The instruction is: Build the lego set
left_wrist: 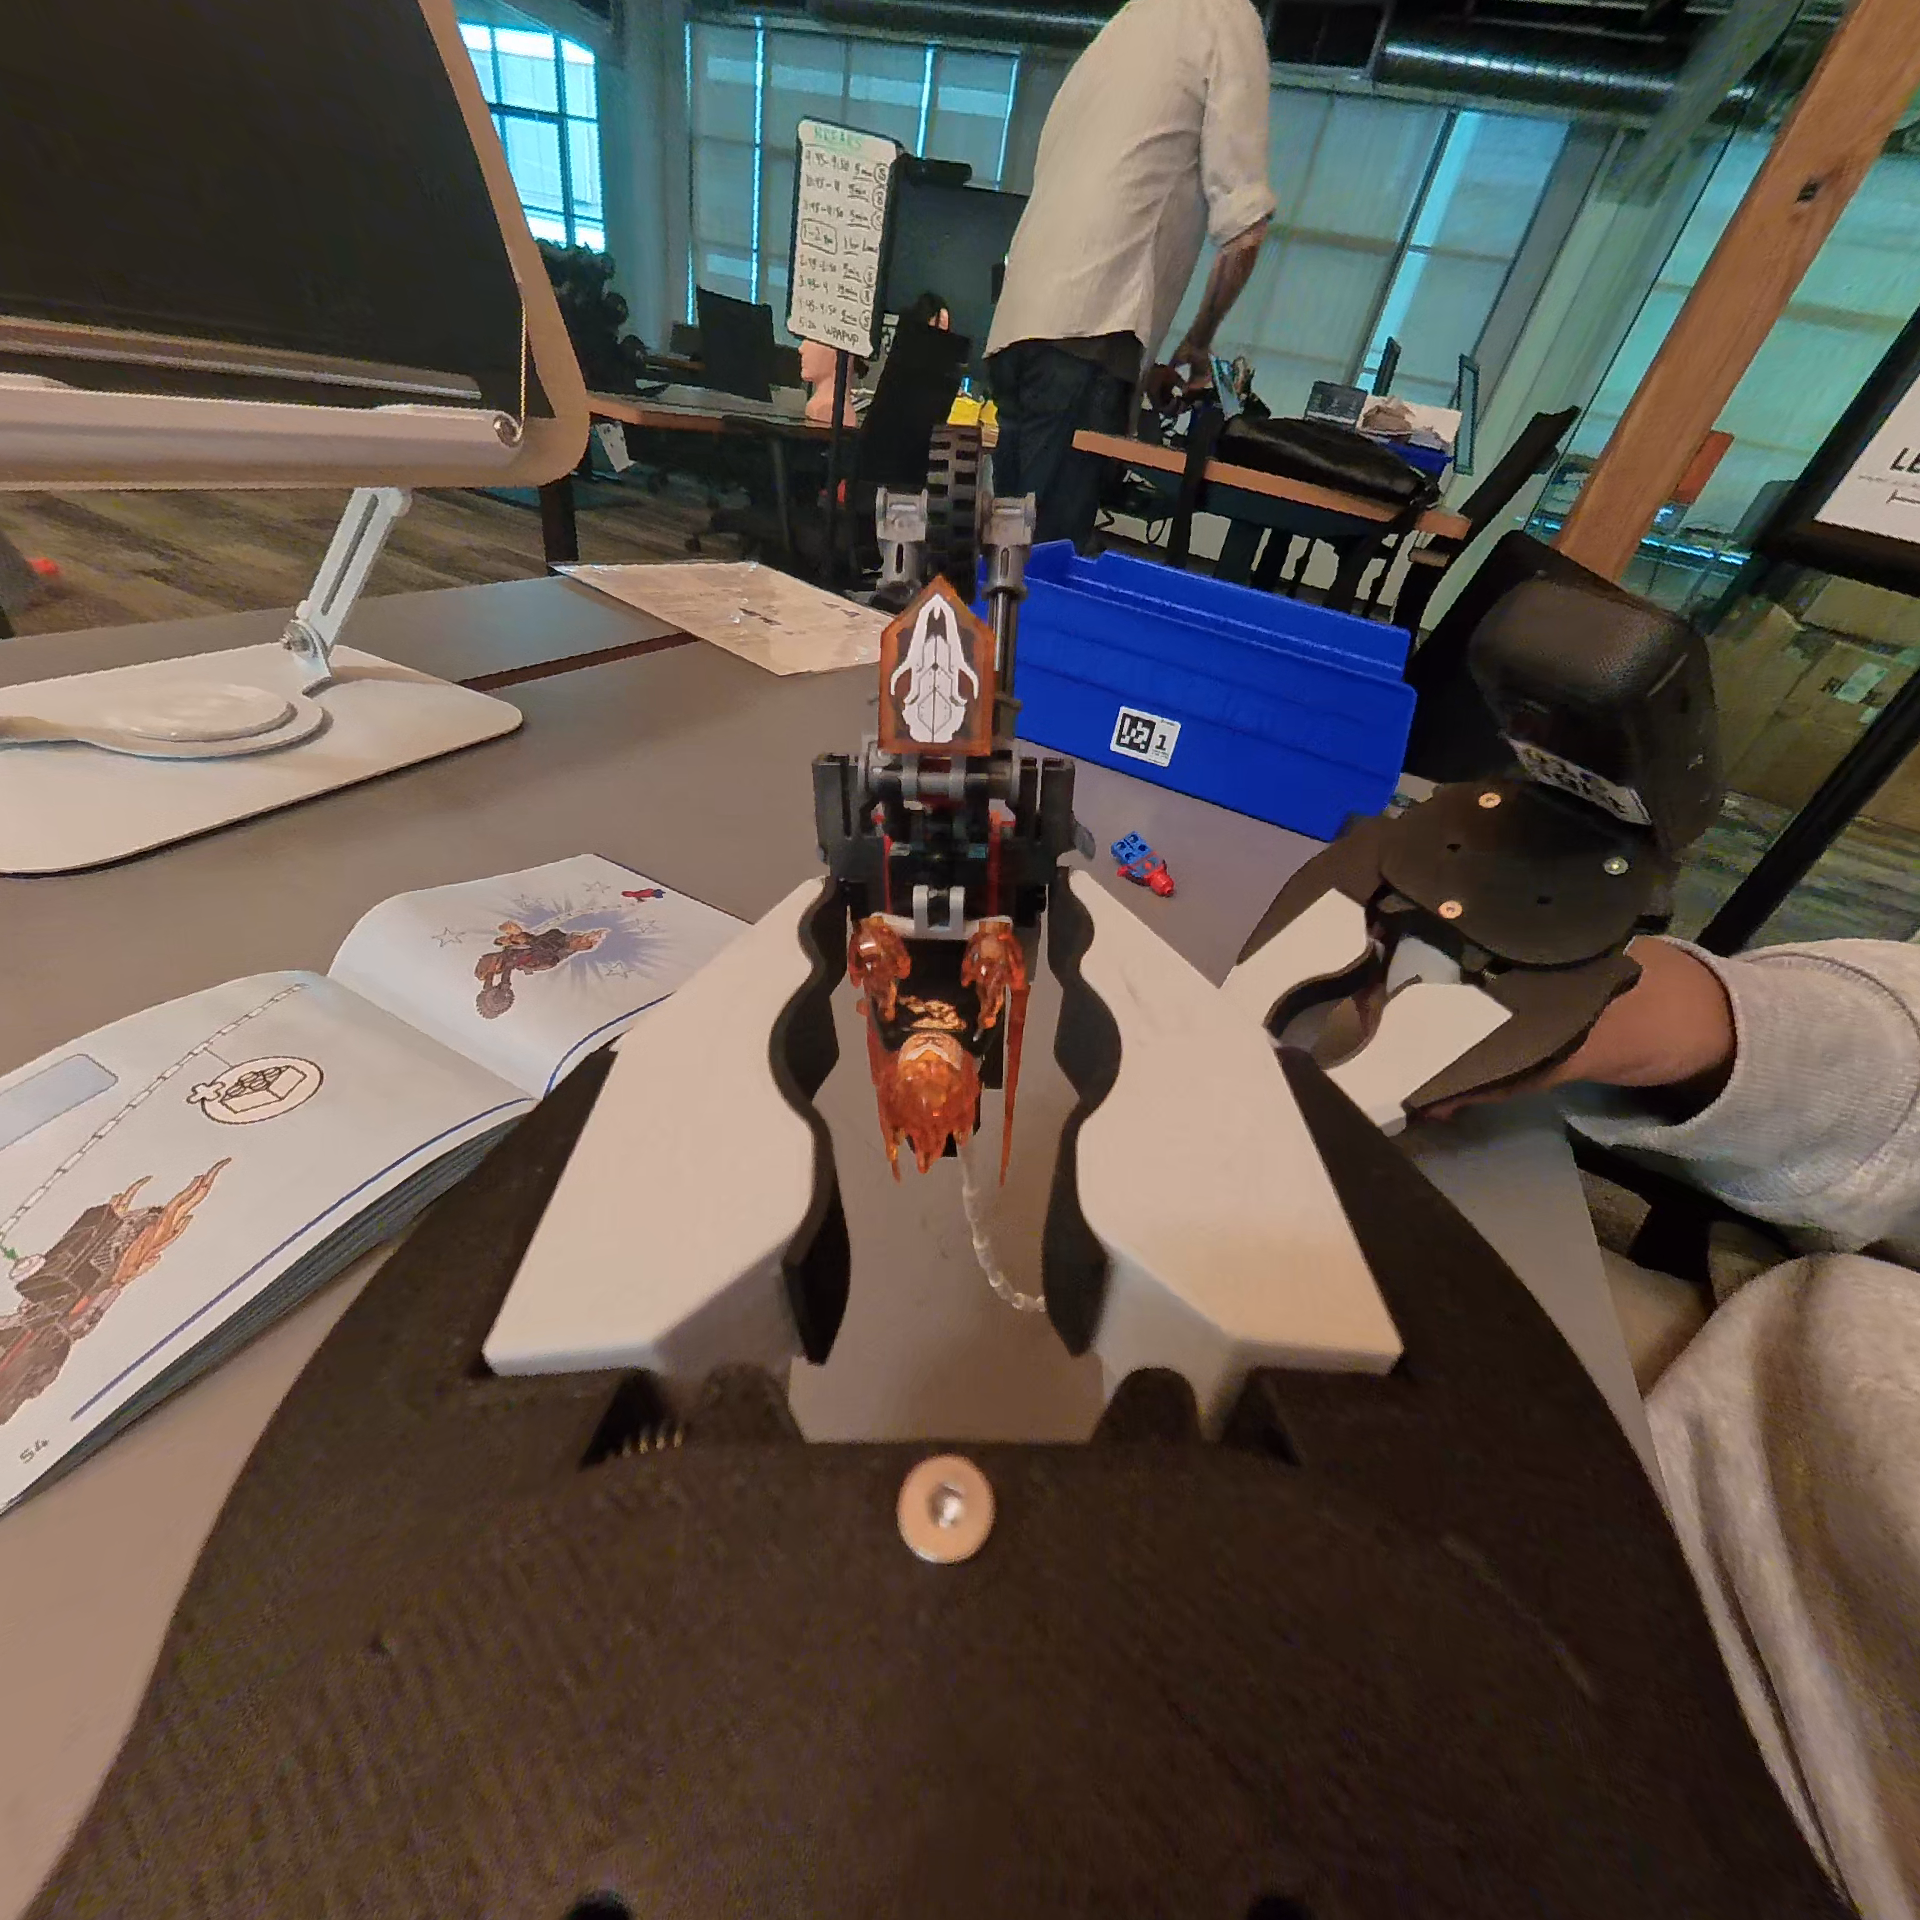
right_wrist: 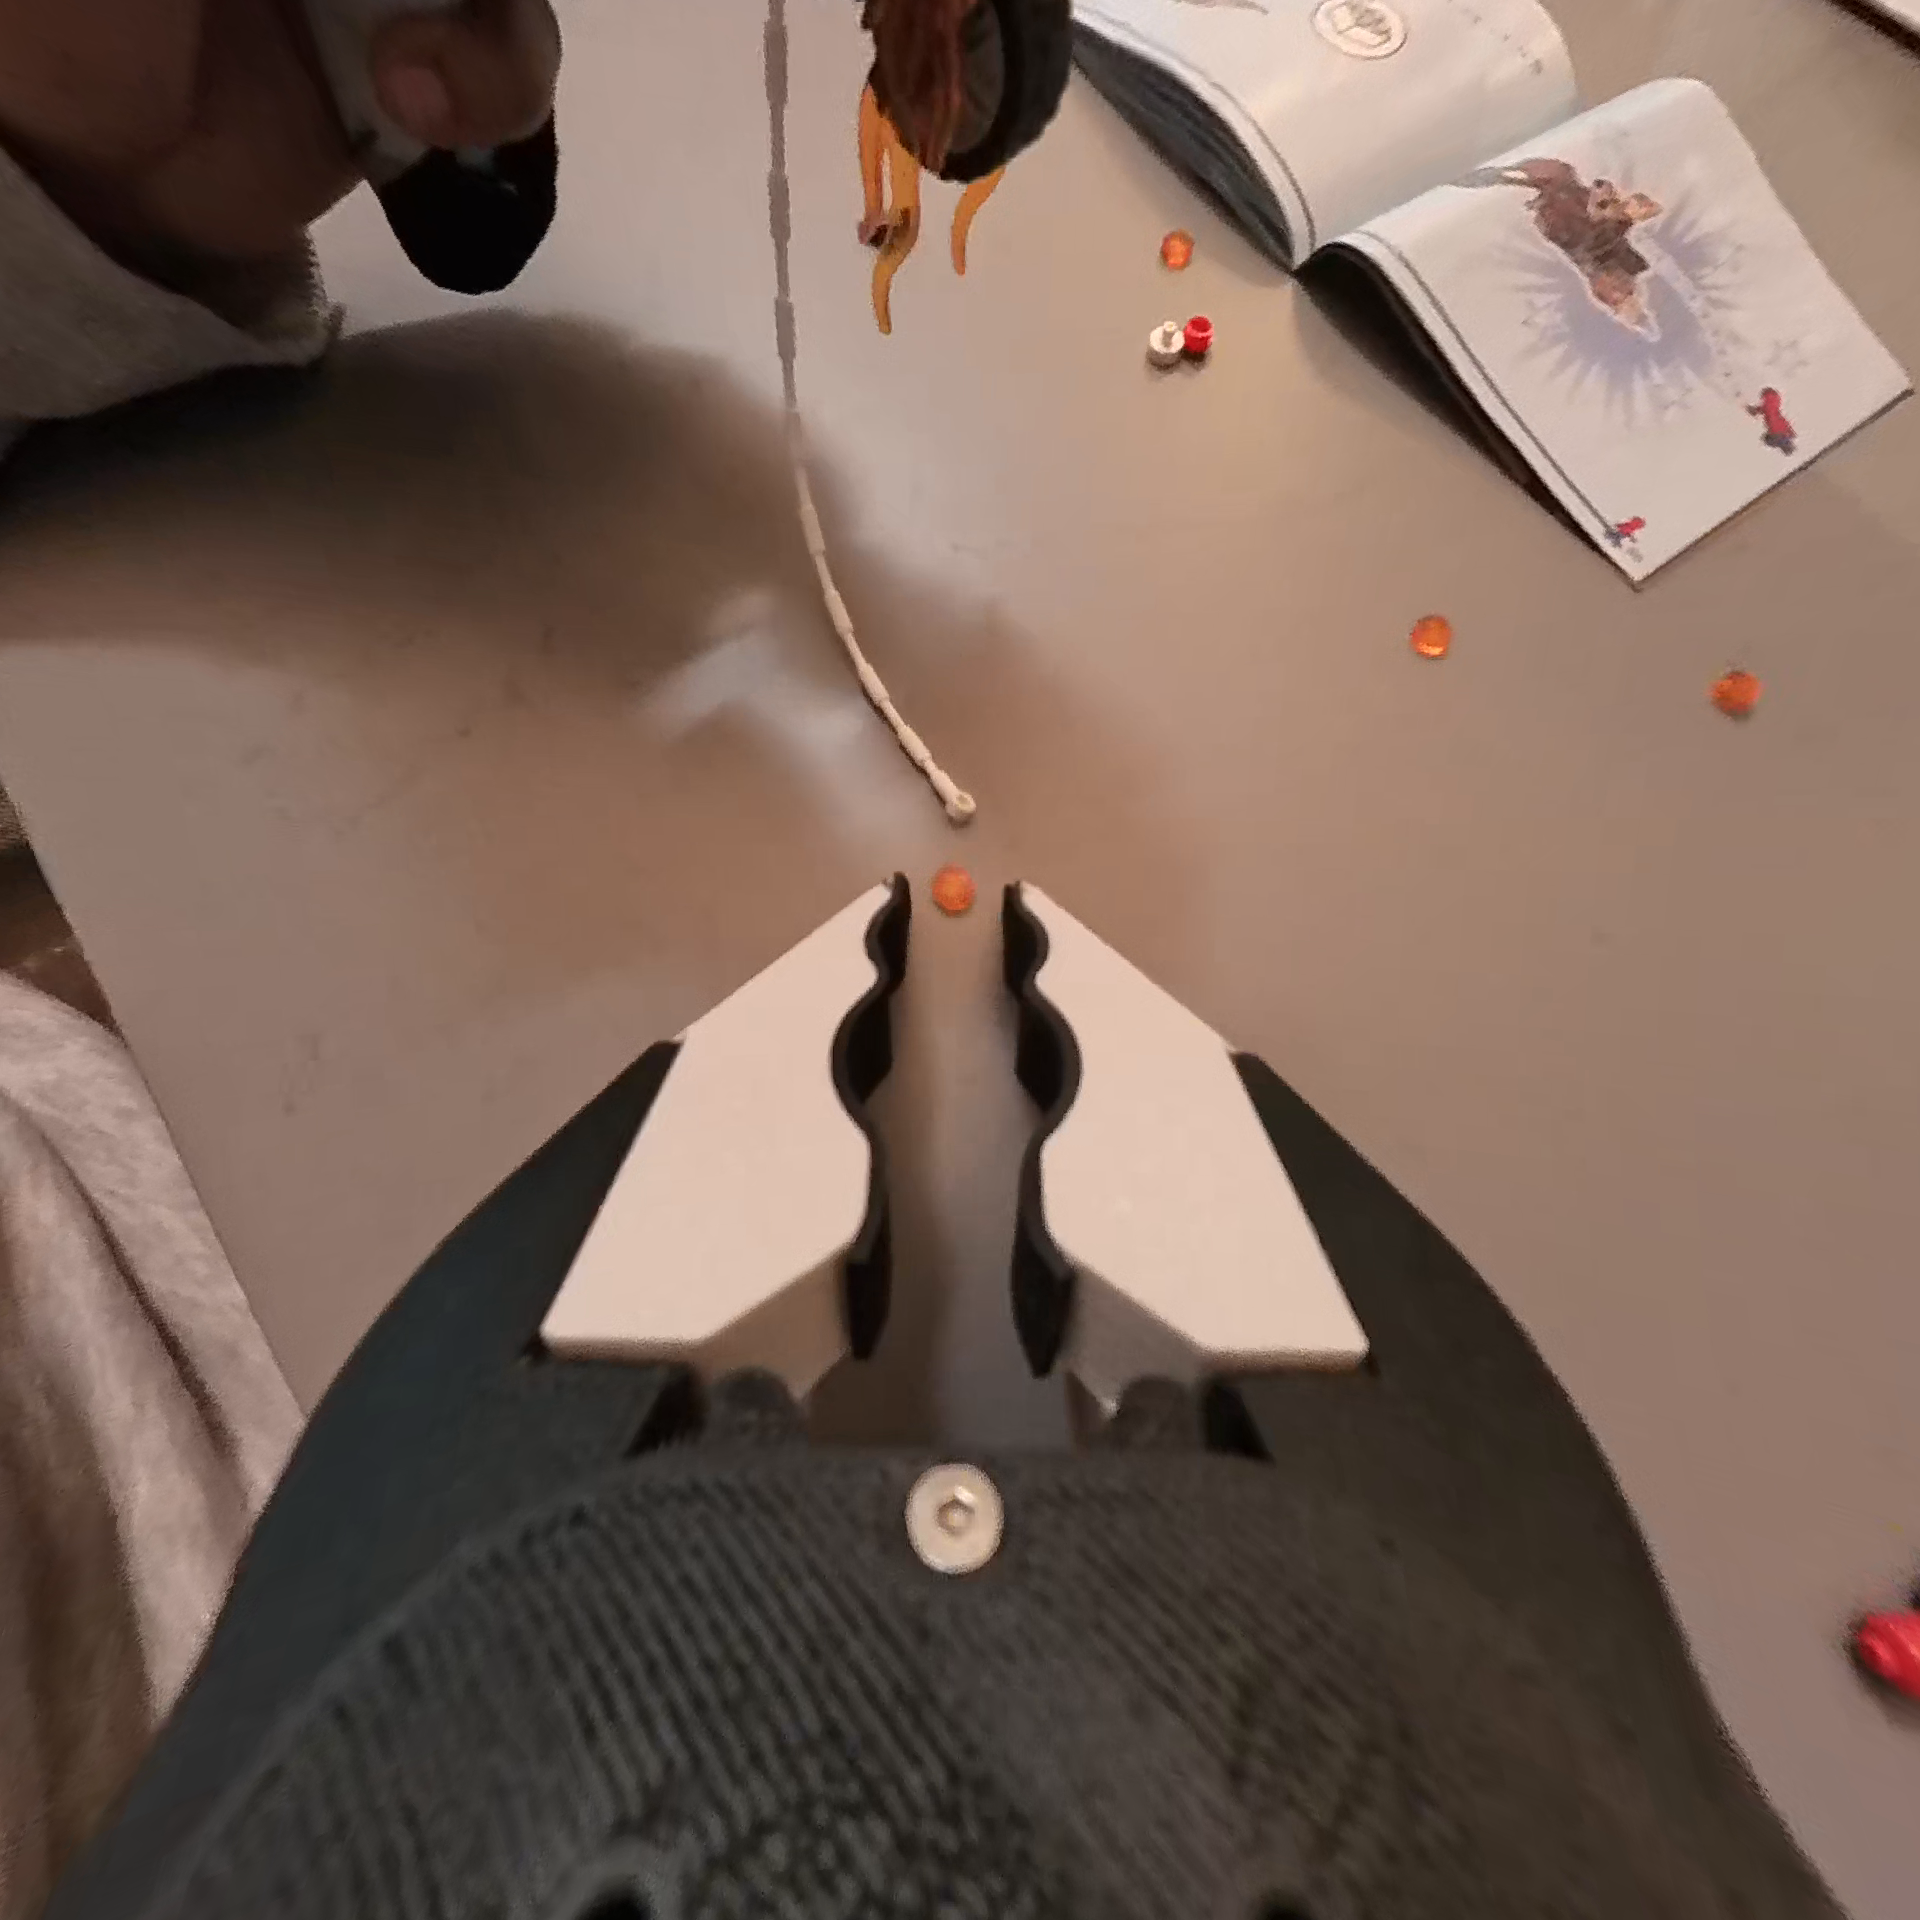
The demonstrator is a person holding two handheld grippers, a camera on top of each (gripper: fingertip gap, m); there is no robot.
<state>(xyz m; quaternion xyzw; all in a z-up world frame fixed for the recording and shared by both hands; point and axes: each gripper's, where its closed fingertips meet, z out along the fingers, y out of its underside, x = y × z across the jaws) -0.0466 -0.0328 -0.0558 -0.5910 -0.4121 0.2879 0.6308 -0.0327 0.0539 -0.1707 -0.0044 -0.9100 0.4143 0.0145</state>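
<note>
My left gripper (left_wrist: 945, 904) is shut on a black lego motorbike model (left_wrist: 935, 675) with orange flame parts and a flame-headed rider, held upright above the table. A white chain (right_wrist: 821, 561) hangs from the model, its end near the table. My right gripper (right_wrist: 954, 894) is open, pointing down at the table, with a small orange round stud (right_wrist: 952, 890) lying between its fingertips, untouched. The right gripper also shows in the left wrist view (left_wrist: 1320, 997), low at the right.
An open instruction booklet (right_wrist: 1558, 260) lies on the grey table (right_wrist: 1351, 935). More orange studs (right_wrist: 1431, 636), a white and a red small piece (right_wrist: 1179, 341) lie loose. A blue bin (left_wrist: 1195, 665), a screen stand (left_wrist: 260, 717) and a small blue-red figure (left_wrist: 1143, 862) sit beyond. Some 15 cm of space lies between my two pairs of fingers.
</note>
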